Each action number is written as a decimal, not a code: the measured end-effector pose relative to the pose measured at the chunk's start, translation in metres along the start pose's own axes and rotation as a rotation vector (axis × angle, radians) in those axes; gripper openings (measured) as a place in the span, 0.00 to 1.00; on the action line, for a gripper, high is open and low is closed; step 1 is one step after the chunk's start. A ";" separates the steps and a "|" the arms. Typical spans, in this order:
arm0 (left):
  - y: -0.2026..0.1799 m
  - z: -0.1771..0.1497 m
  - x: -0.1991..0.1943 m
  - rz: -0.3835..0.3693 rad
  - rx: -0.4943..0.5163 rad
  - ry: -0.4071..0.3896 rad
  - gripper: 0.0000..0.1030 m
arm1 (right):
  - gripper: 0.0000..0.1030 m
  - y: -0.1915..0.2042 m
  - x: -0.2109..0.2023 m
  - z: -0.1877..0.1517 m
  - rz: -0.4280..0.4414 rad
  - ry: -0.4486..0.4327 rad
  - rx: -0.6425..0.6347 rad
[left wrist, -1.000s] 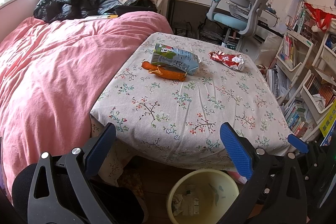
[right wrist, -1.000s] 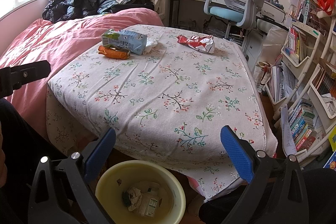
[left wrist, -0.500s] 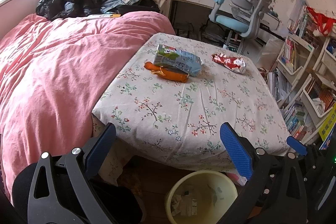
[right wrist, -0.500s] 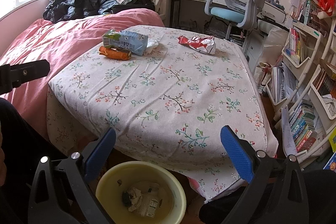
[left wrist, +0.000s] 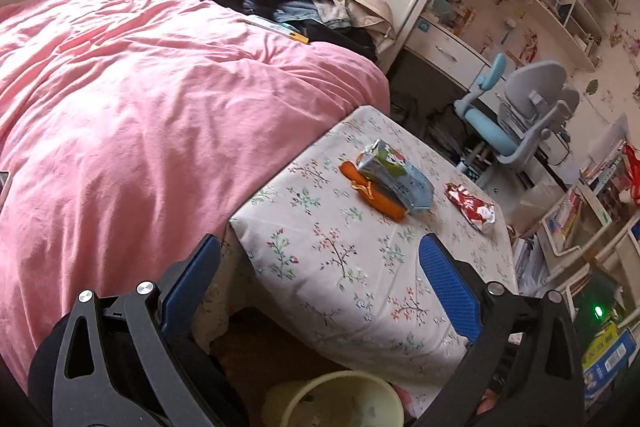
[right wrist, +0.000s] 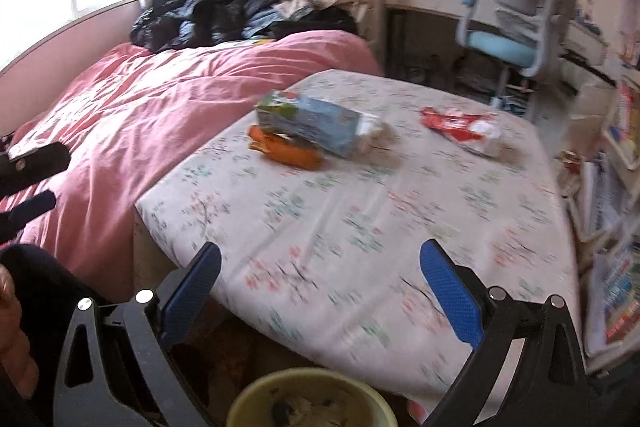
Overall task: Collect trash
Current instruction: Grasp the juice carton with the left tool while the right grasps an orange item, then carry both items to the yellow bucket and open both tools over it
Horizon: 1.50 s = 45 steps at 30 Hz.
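Both grippers were spread wide and held nothing: the left gripper and the right gripper each hung at the bottom of its own frame, over the near edge of the table with its flowered cloth. The trash lay at the far side of the table, in the middle of both views: a blue carton resting partly on an orange wrapper, and a red and white wrapper well apart to the right. The carton looked light, hollow and somewhat crushed, so it would likely take a pinch across its narrow sides; the wrappers looked thin, crinkly and probably slippery (best taken at a bunched fold, I judged). The yellow bin sat on the floor at the bottom middle of the frame, just under the near edge of the table. The right view showed crumpled paper inside the bin, though that view was blurred; the left view showed only the bin's rim and a dim inside, but gave the sharper look at the carton's print.
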<state>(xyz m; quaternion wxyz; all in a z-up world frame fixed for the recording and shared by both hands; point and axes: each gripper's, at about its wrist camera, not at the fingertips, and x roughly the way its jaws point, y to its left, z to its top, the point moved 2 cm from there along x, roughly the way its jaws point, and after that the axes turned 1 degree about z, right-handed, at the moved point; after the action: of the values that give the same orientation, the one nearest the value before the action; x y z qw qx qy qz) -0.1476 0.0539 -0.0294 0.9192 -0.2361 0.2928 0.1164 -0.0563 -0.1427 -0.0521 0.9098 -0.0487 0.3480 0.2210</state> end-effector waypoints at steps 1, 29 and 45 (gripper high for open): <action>0.001 0.002 0.003 0.005 0.002 0.001 0.93 | 0.93 0.004 0.005 0.003 0.011 0.001 -0.010; -0.033 0.092 0.073 0.027 0.275 0.065 0.93 | 0.21 -0.003 0.109 0.051 0.195 0.259 -0.314; -0.184 0.049 0.222 -0.088 1.548 0.164 0.64 | 0.19 -0.074 0.077 0.021 0.240 0.381 -0.003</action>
<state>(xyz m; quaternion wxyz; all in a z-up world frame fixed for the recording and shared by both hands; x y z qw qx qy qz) 0.1193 -0.0634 -0.0583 0.8015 0.4533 0.3482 -0.1756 0.0398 -0.1760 -0.0914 0.7946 -0.0491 0.5165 0.3151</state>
